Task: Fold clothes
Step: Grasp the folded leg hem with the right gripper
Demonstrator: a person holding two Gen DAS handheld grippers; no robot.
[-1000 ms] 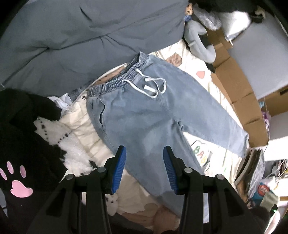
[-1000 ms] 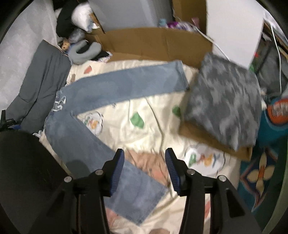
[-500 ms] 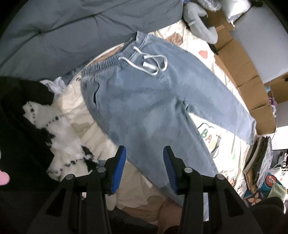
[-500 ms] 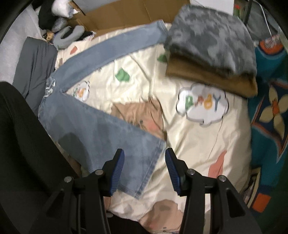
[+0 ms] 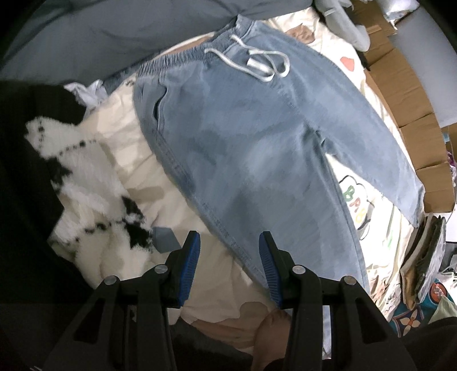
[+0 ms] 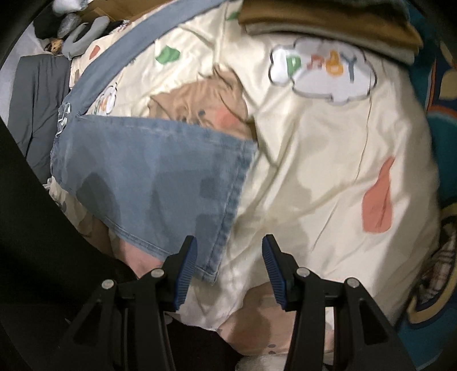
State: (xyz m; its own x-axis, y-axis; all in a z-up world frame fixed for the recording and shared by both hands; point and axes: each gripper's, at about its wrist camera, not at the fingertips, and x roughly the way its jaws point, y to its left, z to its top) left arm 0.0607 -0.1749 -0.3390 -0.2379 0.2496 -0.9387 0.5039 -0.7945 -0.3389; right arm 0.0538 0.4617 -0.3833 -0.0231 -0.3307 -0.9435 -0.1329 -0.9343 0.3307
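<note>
Light blue jeans [image 5: 257,148] lie spread flat on a cream cartoon-print blanket [image 6: 328,171] covering a bed. The left wrist view shows their elastic waistband and white drawstring [image 5: 257,64], plus a black-and-white fuzzy garment [image 5: 85,182] beside them. The right wrist view shows instead one leg's hem [image 6: 231,205], with folded clothes [image 6: 328,22] stacked at the blanket's far end. The left gripper [image 5: 229,261] hovers over the outer side seam, the right gripper [image 6: 229,264] over the hem corner; both sets of jaws are spread, pinching nothing
</note>
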